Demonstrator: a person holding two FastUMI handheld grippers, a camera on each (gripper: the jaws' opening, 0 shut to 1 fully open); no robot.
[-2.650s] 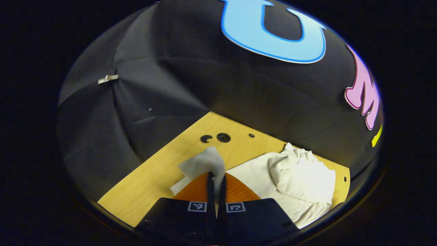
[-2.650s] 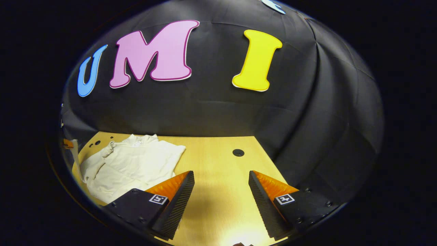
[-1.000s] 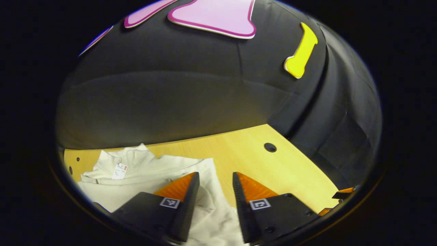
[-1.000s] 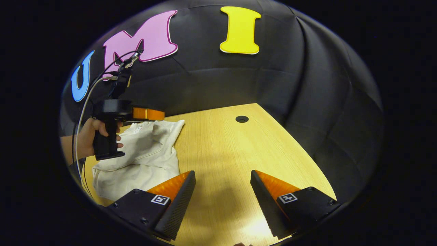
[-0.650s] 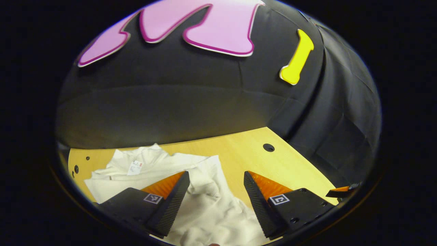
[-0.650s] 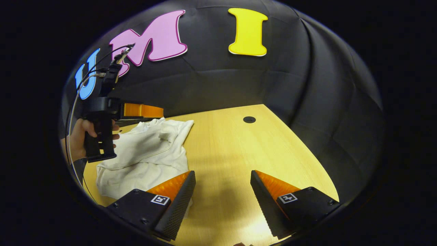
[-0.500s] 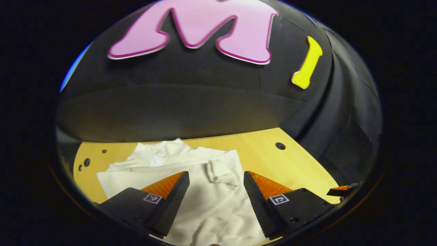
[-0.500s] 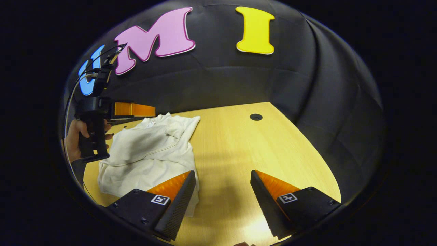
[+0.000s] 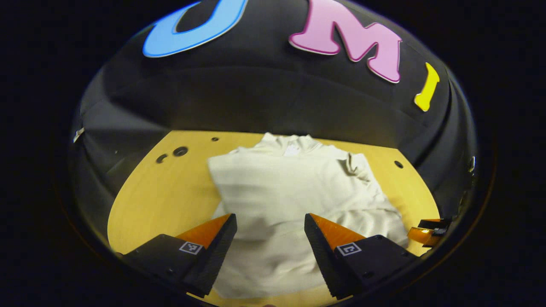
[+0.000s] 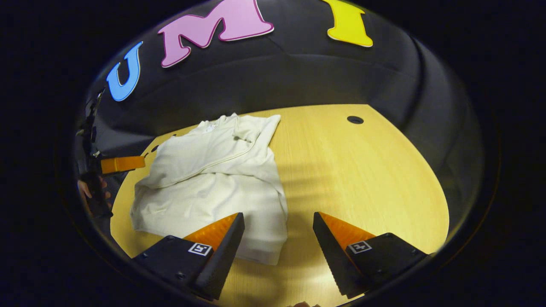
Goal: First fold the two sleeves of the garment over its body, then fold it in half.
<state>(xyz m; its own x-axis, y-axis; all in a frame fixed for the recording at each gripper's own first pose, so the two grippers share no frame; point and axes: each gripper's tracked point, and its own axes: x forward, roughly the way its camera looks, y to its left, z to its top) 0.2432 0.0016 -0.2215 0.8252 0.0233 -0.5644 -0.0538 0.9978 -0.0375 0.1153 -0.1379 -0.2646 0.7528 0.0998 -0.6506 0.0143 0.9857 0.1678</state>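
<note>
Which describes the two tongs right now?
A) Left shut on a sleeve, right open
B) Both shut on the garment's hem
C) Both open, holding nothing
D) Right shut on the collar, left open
C: the left tongs and the right tongs each show a wide gap between their fingers, with the garment lying flat on the table, gripped by neither.

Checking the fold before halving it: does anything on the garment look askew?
The garment lies on the table with sleeves folded in, but one sleeve's cuff bunches near the collar, and its edges sit uneven.
</note>
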